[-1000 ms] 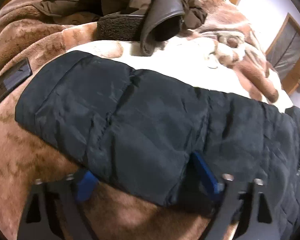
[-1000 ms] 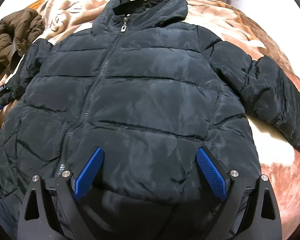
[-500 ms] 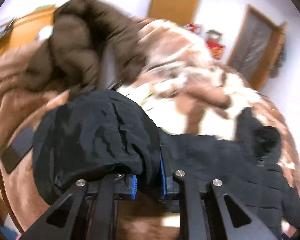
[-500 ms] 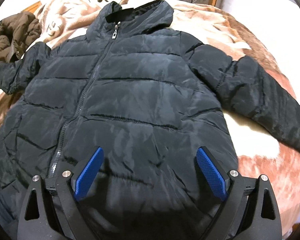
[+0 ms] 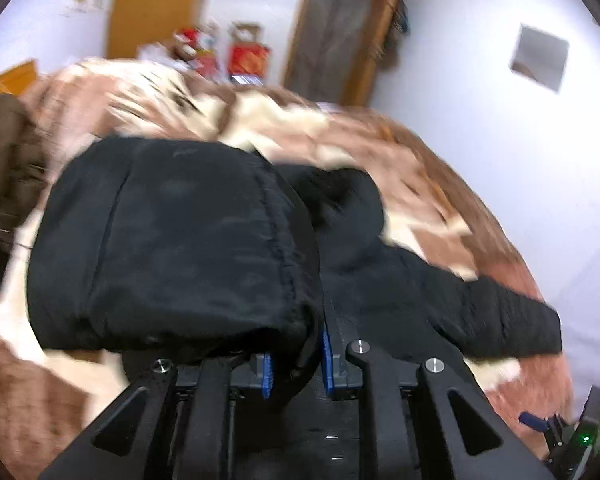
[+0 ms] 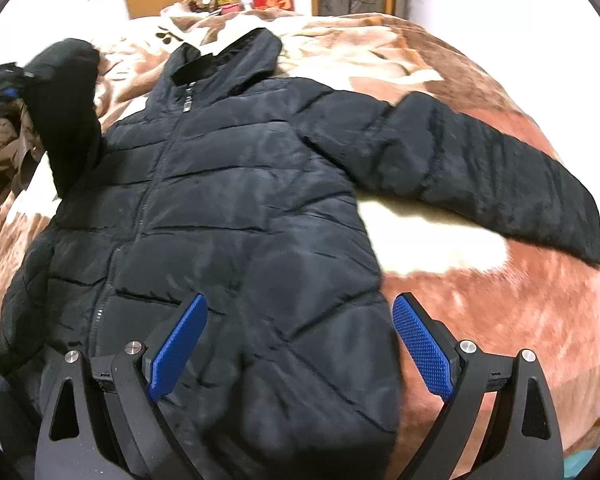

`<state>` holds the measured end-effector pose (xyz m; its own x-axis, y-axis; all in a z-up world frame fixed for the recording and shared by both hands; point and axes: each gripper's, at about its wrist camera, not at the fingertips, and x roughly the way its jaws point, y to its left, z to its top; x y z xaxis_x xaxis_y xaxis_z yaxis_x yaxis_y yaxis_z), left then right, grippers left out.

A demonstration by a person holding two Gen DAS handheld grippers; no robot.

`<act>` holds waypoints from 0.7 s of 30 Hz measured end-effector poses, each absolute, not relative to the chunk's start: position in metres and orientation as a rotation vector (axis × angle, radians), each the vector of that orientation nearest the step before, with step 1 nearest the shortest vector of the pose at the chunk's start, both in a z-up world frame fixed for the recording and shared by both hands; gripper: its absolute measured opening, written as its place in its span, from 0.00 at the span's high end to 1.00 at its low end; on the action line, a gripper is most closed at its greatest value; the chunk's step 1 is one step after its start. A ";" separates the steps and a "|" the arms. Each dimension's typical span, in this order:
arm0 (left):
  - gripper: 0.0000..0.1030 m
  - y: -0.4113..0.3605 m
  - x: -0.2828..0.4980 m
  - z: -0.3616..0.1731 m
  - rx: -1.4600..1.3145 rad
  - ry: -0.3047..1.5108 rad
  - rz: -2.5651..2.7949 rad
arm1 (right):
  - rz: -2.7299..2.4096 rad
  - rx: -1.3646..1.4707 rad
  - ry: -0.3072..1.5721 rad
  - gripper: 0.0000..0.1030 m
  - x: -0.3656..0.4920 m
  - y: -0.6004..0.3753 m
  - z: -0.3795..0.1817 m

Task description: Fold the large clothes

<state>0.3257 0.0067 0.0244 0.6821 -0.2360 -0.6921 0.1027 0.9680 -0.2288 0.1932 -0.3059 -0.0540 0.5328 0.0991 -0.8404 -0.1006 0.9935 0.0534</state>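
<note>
Above blanket (image 6: 500, 320), left tongs (image 5: 296, 364) clamp raised sleeve (image 5: 172, 240).

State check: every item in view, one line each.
Black jacket: flat on the blanket, zipped, front up.
Its one sleeve: lifted, pinched in the left tongs.
Other sleeve: spread out flat.
Right tongs: open, over the hem, holding nothing.
Brown coat: crumpled, unfolded.

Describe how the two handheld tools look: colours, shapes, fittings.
Both match: the left tool and right tool have matte black angular finger frames with triangular cut-outs, silver round bolts at the joints, and flat blue pads with a fine dimpled texture. No cables or sleeves show.
</note>
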 end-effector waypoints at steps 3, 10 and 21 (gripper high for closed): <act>0.70 -0.028 0.346 -0.015 -0.177 0.870 -0.237 | 0.111 0.028 1.009 0.09 0.195 -0.321 -0.059; 0.23 -0.071 0.348 -0.069 -0.283 0.990 -0.355 | 0.113 0.045 1.015 0.09 0.202 -0.329 -0.071; 0.16 0.018 0.319 0.002 -0.272 0.788 -0.337 | 0.189 0.043 0.879 0.11 0.243 -0.288 -0.037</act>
